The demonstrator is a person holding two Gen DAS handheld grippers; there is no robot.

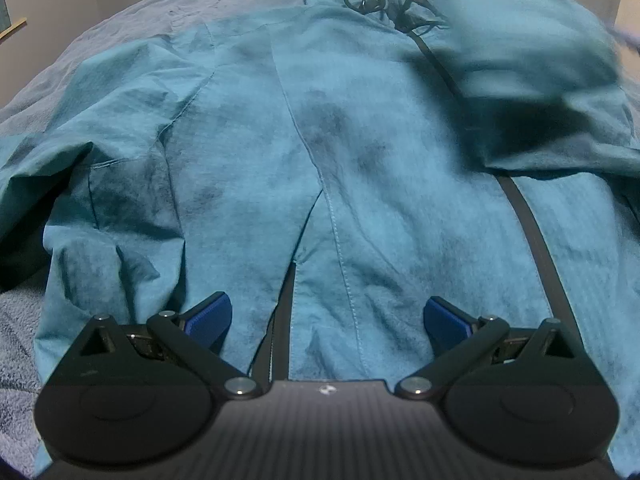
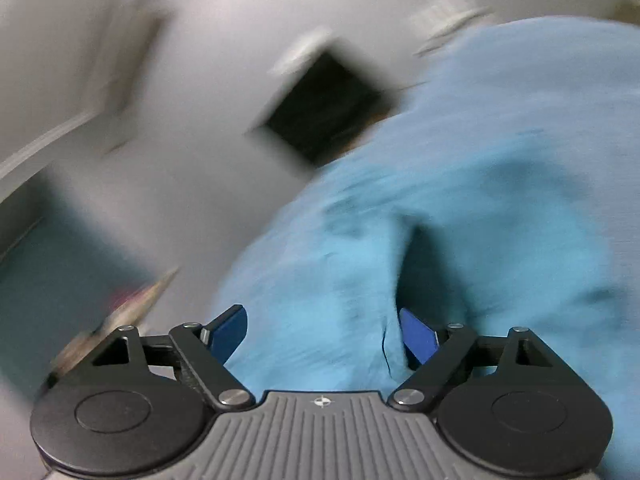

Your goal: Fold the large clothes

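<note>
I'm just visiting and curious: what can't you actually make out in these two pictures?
- Right wrist view: room behind the jacket is smeared by motion blur.
- Left wrist view: jacket's near hem is hidden behind the left gripper; its right sleeve is blurred.
- Both views: the bed's extent is cut off by the edges.

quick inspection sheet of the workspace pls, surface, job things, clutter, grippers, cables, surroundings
surface: grey bedding under the garment, textured grey blanket at the near left.
job's things: teal jacket spread front up, black zipper running down it, black drawstring at the collar; a fold of it lies across the upper right, blurred.
clutter: nothing seen on the bed beside the jacket.
grippers: left hand-held gripper open above the hem, nothing between the pads; right hand-held gripper open, teal fabric between its fingers, pads not pressing on it.
cables: nothing seen.
surroundings: pale wall and a dark square shape, too blurred to name.
</note>
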